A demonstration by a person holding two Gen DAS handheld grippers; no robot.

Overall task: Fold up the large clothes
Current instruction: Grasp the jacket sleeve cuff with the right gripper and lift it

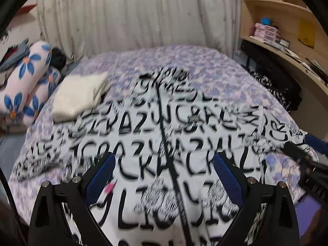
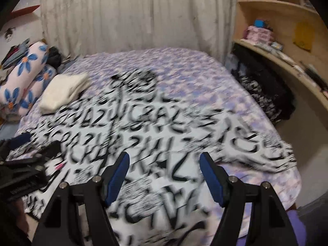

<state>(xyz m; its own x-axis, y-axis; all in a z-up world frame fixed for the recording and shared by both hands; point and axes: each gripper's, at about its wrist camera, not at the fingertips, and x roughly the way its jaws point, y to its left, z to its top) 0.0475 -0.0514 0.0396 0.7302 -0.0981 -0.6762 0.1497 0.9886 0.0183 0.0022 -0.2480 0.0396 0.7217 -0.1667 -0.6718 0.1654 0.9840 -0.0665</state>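
Observation:
A large white garment (image 1: pixel 155 135) printed with black letters lies spread flat on the bed (image 1: pixel 205 61), with a dark seam line down its middle; it also fills the right wrist view (image 2: pixel 155 131). My left gripper (image 1: pixel 164 160) hovers open above its near part, nothing between the blue pads (image 1: pixel 102 176). My right gripper (image 2: pixel 164 160) is open too, above the garment's near right part. The right gripper's blue tip (image 1: pixel 315 143) shows at the right edge of the left wrist view, and the left gripper (image 2: pixel 24 164) shows at the left edge of the right wrist view. Both views are motion-blurred.
A folded cream cloth (image 1: pixel 80 96) lies on the bed's far left. Blue-flowered pillows (image 1: pixel 26 78) are stacked to the left. A pale curtain (image 1: pixel 133 14) hangs behind the bed. A wooden shelf unit (image 1: pixel 287 30) and dark clothes (image 1: pixel 274 82) stand on the right.

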